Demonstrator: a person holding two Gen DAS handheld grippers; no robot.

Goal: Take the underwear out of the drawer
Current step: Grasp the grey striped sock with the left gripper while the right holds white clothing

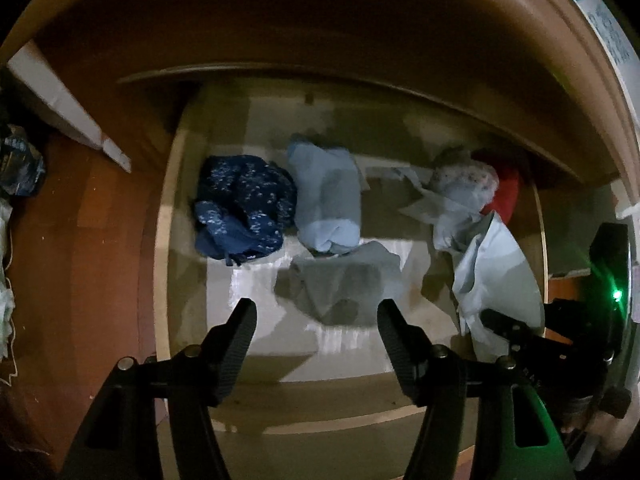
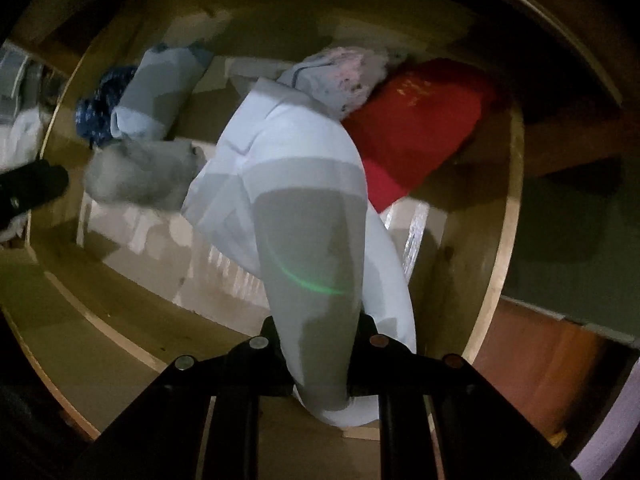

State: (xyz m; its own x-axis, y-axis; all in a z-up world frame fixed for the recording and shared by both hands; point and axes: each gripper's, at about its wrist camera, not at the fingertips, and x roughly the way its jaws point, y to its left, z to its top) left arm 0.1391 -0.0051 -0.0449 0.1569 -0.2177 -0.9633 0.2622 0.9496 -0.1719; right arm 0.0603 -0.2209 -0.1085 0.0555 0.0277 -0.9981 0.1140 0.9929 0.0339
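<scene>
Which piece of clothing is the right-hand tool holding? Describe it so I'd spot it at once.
Look into the open wooden drawer. At its right end, beside a red garment, a long pale blue piece rises from the pile into the shut right gripper. It alone hangs lifted; the others lie rolled or crumpled.

Dim, uneven lighting; hard shadows. Reddish-brown wood floor [image 1: 92, 216] left of the furniture, also visible lower right in the right wrist view [image 2: 544, 360]. Brown wooden cabinet front [image 1: 320, 20] overhangs from above, its curved lower edge in shadow. White board [image 1: 64, 100] leans at the left. Crumpled dark blue packet [image 1: 20, 164] on the floor at far left.
</scene>
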